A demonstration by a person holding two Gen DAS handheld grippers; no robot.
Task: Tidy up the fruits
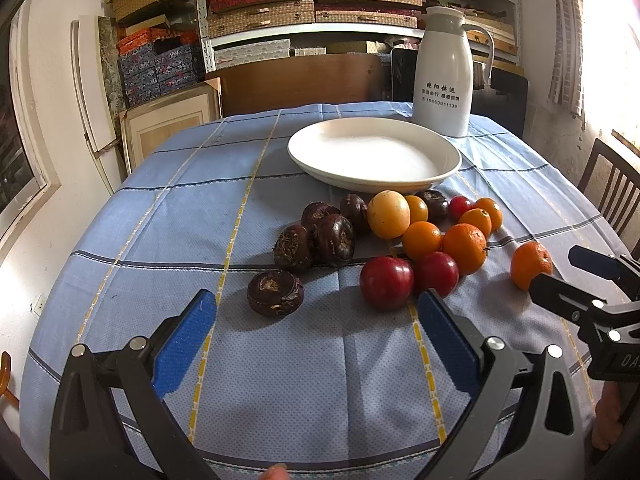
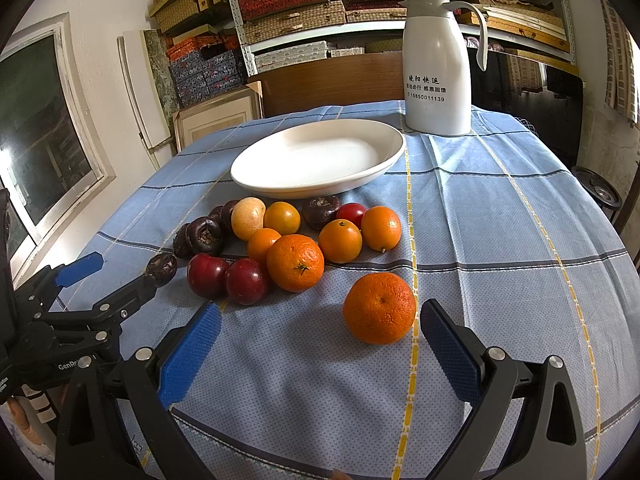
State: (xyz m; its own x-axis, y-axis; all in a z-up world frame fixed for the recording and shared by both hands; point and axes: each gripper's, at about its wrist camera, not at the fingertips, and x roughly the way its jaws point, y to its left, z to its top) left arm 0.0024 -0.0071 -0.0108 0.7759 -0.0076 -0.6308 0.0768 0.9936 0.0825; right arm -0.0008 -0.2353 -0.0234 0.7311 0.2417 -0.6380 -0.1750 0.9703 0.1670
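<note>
- Fruit lies loose in a cluster on the blue checked tablecloth (image 2: 500,216) covering the table, just at the 6 o'clock side of a white oval dish (image 2: 316,158), which holds nothing.
- White thermos jug (image 2: 438,68) with printed lettering stands at the dish's 2 o'clock in the right wrist view, lid on, contents hidden.
- Cluster contents: dark brown water chestnuts (image 1: 332,238) on its left side, a pale yellow round fruit (image 1: 388,214) near the dish rim, small oranges (image 2: 340,240) and a larger mandarin (image 2: 295,263) in the middle, two red plums (image 2: 208,276) touching each other at the near edge, and a small red fruit (image 2: 351,213) at the back.
- One water chestnut (image 1: 275,293) sits apart from the heap, at its 7 o'clock in the left wrist view.
- A second mandarin (image 2: 379,308) sits alone, apart from the cluster at its 4 o'clock in the right wrist view.
- Left gripper (image 1: 316,336) has its blue-padded fingers spread wide with nothing between them; the lone water chestnut lies just ahead at 11 o'clock.
- Right gripper (image 2: 320,344) also has its fingers wide apart, holding nothing; the lone mandarin lies just ahead, close to the right finger's (image 2: 450,352) tip, not touching.
- Shelves (image 2: 360,8) stacked with woven and red boxes fill the background.
</note>
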